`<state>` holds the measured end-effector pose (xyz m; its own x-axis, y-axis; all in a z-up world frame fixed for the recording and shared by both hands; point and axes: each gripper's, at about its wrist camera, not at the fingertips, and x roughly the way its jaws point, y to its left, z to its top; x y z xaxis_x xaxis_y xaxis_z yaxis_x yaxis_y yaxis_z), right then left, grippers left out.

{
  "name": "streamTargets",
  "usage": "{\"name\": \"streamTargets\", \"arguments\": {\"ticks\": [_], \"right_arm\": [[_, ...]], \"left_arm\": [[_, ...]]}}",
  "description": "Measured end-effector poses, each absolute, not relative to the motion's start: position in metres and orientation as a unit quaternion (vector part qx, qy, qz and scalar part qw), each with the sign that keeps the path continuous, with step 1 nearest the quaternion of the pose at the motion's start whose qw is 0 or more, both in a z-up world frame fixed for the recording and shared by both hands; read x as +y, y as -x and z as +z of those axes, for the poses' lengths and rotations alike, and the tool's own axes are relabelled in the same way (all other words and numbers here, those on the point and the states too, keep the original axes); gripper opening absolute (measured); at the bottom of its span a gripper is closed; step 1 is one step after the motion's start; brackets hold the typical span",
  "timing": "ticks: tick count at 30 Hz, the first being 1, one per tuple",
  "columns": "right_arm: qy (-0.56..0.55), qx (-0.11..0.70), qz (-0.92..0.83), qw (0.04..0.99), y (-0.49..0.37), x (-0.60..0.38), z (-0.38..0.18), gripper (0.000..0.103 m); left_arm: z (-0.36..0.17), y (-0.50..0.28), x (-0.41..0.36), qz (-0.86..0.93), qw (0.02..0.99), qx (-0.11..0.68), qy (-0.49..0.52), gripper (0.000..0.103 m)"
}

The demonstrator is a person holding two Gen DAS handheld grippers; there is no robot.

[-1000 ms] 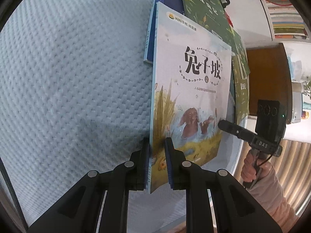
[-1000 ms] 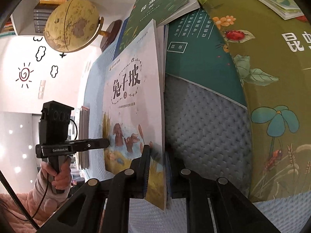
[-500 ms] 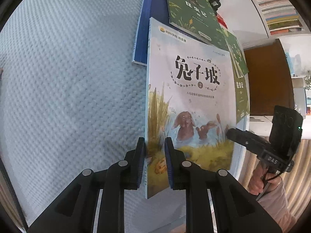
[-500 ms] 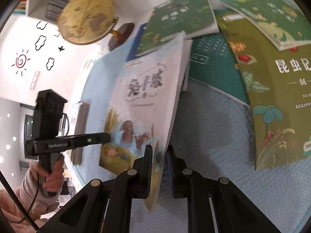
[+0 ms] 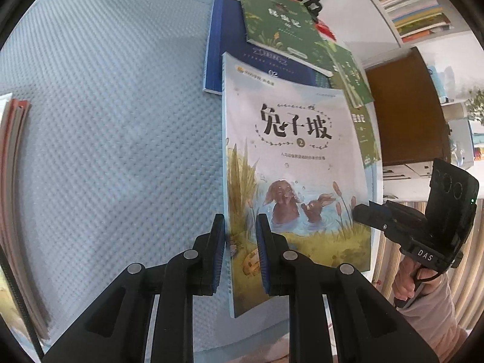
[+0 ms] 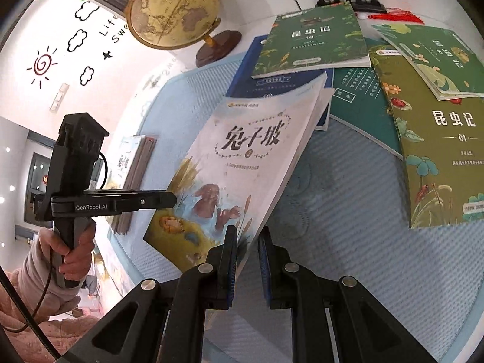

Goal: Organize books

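The left gripper (image 5: 240,251) has its jaws closed on the lower left edge of the rabbit book (image 5: 296,181), near the spine. The right gripper (image 6: 246,260) has its jaws closed on the opposite lower corner of the same book, so both grippers carry it tilted above the blue mat (image 5: 115,127) that covers the bench. In the left wrist view the book sits at centre, with a blue book (image 5: 230,60) lying on the mat at 12 o'clock and a dark green book (image 5: 281,27) resting partly on top of it. In the right wrist view an olive green book (image 6: 438,139) lies flat at 3 o'clock, a teal book (image 6: 360,103) lies partly under it, and a globe (image 6: 175,9) stands at 11 o'clock beyond the mat. A person's hand (image 6: 72,248) grips the left gripper's handle at 8 o'clock.
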<state>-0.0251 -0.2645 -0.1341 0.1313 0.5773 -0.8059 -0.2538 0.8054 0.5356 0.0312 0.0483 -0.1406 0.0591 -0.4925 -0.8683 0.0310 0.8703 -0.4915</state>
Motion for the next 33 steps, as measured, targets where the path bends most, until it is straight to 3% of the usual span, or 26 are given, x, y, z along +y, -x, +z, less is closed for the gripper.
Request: {"name": "streamTargets", "arguments": {"ticks": [14,33], "right_arm": [[-0.116,0.563,0.291,0.765,0.036,-0.225,-0.088,0.014],[-0.082,0.525,0.317,0.786,0.03,-0.093,-0.041,0.015]], "left_arm": [[-0.095,-0.027,0.073,-0.196,0.743,0.62,0.159,0.017],[-0.062,-0.024,0.202,-0.191,0.773,0.58,0.17,0.017]]}}
